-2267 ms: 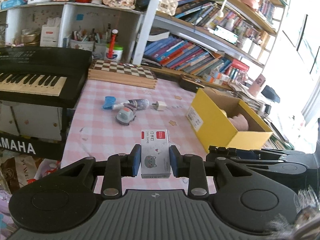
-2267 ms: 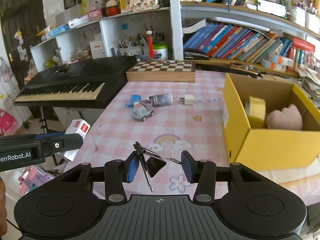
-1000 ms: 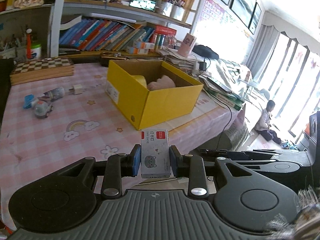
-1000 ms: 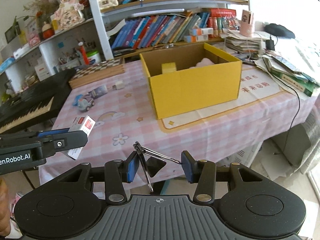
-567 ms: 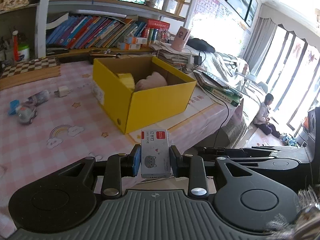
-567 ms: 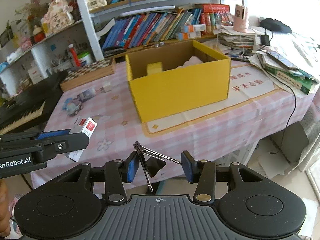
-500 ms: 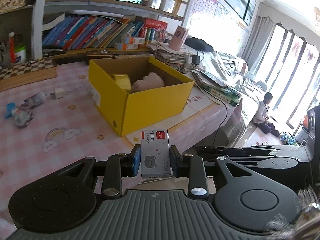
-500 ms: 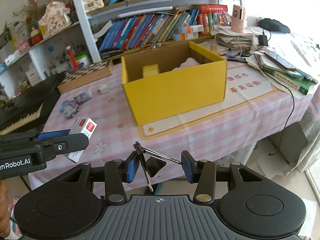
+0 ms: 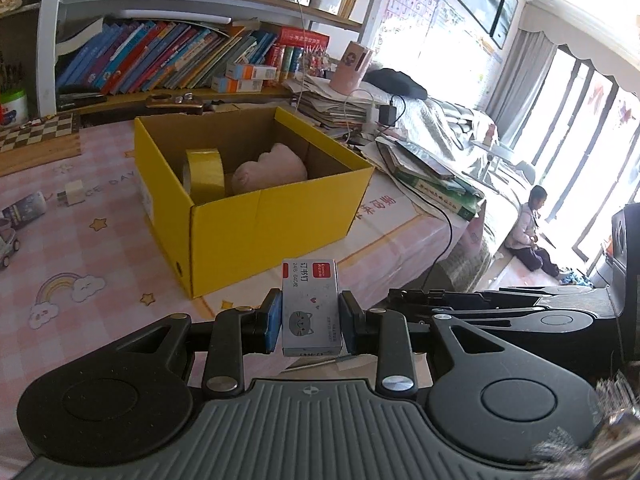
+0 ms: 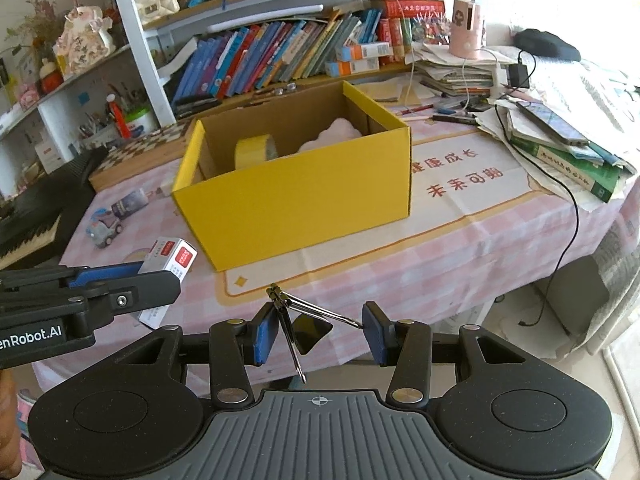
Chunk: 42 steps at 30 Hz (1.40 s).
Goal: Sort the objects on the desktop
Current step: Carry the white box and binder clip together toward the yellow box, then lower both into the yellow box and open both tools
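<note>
My left gripper [image 9: 310, 324] is shut on a small white staple box [image 9: 310, 304] with a red label and a cat drawing; the box also shows in the right wrist view [image 10: 170, 262]. My right gripper [image 10: 320, 334] is shut on a black binder clip [image 10: 308, 328] with its wire handles spread. Both hover in front of the table's near edge. The open yellow cardboard box [image 9: 256, 216] stands ahead on the pink checked tablecloth and holds a yellow tape roll [image 9: 204, 174] and a pink plush [image 9: 272, 168]. The yellow box also shows in the right wrist view [image 10: 296, 196].
A toy car [image 10: 104, 232], a small bottle [image 10: 130, 202] and a white plug [image 9: 74, 192] lie on the table left of the box. A chessboard box [image 9: 36, 136], a keyboard [image 10: 32, 216], bookshelves and stacked books [image 10: 560, 148] with cables surround it.
Both grippers swung rightward from the keyboard side to face the yellow box and moved closer to it. Each has kept its hold on its object throughout.
</note>
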Motion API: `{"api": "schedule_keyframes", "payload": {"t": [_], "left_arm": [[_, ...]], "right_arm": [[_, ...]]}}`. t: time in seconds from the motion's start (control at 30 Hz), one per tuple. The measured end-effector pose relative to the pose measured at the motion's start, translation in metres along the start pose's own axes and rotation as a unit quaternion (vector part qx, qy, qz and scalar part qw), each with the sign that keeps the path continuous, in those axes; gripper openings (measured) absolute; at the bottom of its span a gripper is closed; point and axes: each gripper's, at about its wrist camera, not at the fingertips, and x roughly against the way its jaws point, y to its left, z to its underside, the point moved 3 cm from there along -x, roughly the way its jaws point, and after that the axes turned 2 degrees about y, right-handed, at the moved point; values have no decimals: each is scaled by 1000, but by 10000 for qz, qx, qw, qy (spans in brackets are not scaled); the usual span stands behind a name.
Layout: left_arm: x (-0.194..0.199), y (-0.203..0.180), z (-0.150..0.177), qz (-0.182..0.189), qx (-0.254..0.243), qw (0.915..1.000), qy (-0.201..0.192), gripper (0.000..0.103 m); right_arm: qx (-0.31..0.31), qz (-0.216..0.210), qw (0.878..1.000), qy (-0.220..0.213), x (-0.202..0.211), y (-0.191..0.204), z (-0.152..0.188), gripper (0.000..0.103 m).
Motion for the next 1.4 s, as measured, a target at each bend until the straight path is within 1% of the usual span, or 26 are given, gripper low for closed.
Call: {"api": "schedule_keyframes", "payload": {"t": [0.17,0.33,0.5,0.63,0.73,0.9,1.03,1.13,1.3,1.33,1.4], "left_arm": [[-16,-9,-18,-92,0,9998,-155,28],[-25,-17,-46,-272,-25,9983,-511,28],[-34,-17,-72,-535,-47,9955,-776,28],[-43,-12,-90,-760,-96,9932,-880,28],[-54,-3,-100,-905,-119,9921,-856,28],[-84,15,-111,-1174,-223,9911,-583,28],[-105,26,-116,-1254,-346,9910,-323,28],[-124,35,-116,-1177,-409,9922,-24,28],[-149,45,-107,-1074,-450,9918,531,28],[-152,46,-104,-1044,-454,9916,613,28],[-154,47,-104,-982,-431,9923,613,28]], "right_arm": [[24,-98,9998,-164,-10,-18,-26,46],[112,-306,9984,-465,-19,-28,-63,46],[364,-559,9952,-715,-27,-31,-97,46],[619,-746,9922,-789,-40,-29,-118,46],[862,-881,9894,-773,-55,-25,-132,46],[1320,-991,9844,-608,-86,-13,-146,46],[1742,-1022,9785,-424,-111,-5,-154,46],[1952,-1060,9750,-102,-130,-3,-156,46],[2339,-1128,9641,550,-160,0,-150,46],[2360,-1169,9624,667,-165,0,-149,46],[2318,-1227,9611,868,-171,-1,-150,46]]}}
